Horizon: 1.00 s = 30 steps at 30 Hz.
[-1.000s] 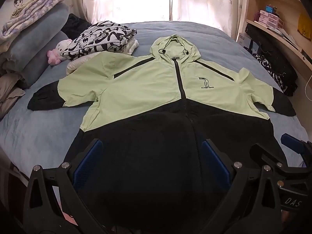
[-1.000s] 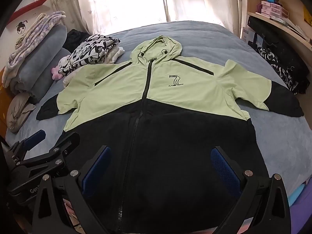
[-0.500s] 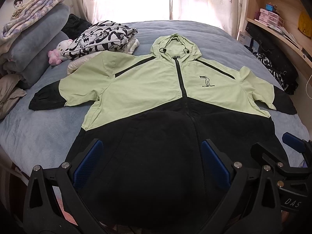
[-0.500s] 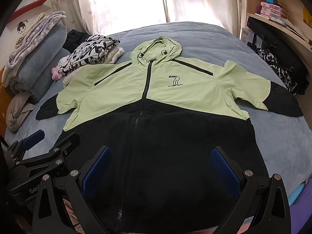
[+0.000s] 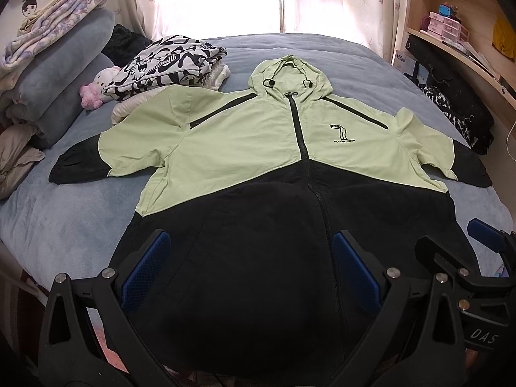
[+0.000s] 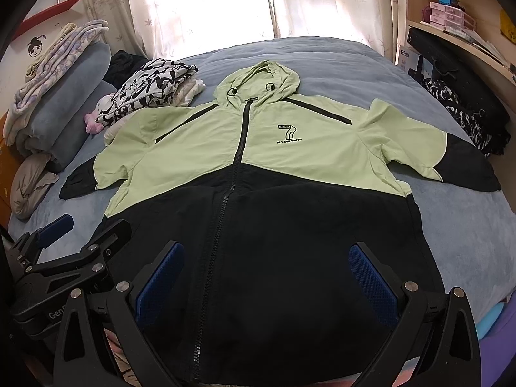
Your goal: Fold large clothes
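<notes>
Almost nothing has moved since a second ago; both views have only crept a tiny bit closer to the jacket. No fold is made yet, so the whole job is still left to do.

The left gripper (image 5: 248,277) hangs low over the black bottom part of the jacket. Its two blue pads (image 5: 145,269) are spread wide apart. It holds nothing, and I cannot tell if it touches the cloth. The right gripper (image 6: 266,282) is just beside it and looks the same: wide open and empty, above the bottom edge near the zipper (image 6: 222,206).

The hooded jacket (image 5: 225,135) lies flat on the blue bed (image 5: 64,219), front side up and zipped shut. Its top half is light green and its bottom half is black. Both sleeves (image 6: 416,148) stick out to the sides, and the hood (image 5: 290,77) points away toward the window.

Near the left sleeve sits a pile of folded clothes with black and white patterns (image 5: 167,61), touching the green shoulder. A pink and white plush toy (image 5: 96,88) lies beside that pile. Rolled blankets (image 5: 61,64) are stacked at the far left. A wooden shelf (image 6: 464,38) stands on the right side.
</notes>
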Each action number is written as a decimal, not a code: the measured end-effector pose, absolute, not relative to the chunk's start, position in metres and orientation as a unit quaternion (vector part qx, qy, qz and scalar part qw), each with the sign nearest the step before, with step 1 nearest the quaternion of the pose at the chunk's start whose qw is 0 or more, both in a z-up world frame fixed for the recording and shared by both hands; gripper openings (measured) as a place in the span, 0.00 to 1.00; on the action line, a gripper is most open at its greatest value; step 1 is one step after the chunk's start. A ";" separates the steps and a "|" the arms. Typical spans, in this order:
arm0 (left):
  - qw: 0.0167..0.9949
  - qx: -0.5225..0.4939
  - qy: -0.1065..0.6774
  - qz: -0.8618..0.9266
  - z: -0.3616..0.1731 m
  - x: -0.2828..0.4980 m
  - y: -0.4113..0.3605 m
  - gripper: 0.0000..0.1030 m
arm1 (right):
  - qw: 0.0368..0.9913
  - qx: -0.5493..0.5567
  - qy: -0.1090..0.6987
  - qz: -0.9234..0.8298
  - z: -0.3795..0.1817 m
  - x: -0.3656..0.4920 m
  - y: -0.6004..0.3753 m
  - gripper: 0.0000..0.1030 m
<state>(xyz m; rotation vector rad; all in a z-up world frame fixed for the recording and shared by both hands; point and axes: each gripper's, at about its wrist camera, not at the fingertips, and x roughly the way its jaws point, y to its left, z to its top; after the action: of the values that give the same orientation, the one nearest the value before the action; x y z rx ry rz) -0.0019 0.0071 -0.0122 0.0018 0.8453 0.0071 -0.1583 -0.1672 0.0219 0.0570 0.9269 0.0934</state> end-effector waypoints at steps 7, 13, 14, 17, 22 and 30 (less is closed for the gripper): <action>0.912 0.002 0.411 0.004 -0.012 -0.003 0.008 0.97 | 0.893 0.028 0.446 0.045 0.022 -0.158 -0.169 1.00; 0.911 0.003 0.412 0.004 -0.012 -0.005 0.009 0.97 | 0.894 0.028 0.446 0.045 0.022 -0.159 -0.168 1.00; 0.911 0.003 0.412 0.004 -0.012 -0.005 0.010 0.97 | 0.894 0.028 0.446 0.045 0.021 -0.159 -0.169 1.00; 0.910 0.004 0.414 0.004 -0.013 -0.005 0.011 0.97 | 0.893 0.028 0.446 0.045 0.021 -0.159 -0.169 1.00; 0.910 0.005 0.414 0.004 -0.013 -0.005 0.010 0.97 | 0.893 0.029 0.446 0.045 0.020 -0.160 -0.168 1.00; 0.910 0.005 0.415 0.004 -0.013 -0.005 0.011 0.97 | 0.893 0.030 0.446 0.046 0.019 -0.160 -0.169 1.00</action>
<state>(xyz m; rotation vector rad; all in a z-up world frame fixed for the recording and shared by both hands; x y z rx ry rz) -0.0054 0.0106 -0.0129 0.0111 0.8559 0.0072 -0.1603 -0.1689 0.0192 0.0621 0.9257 0.0962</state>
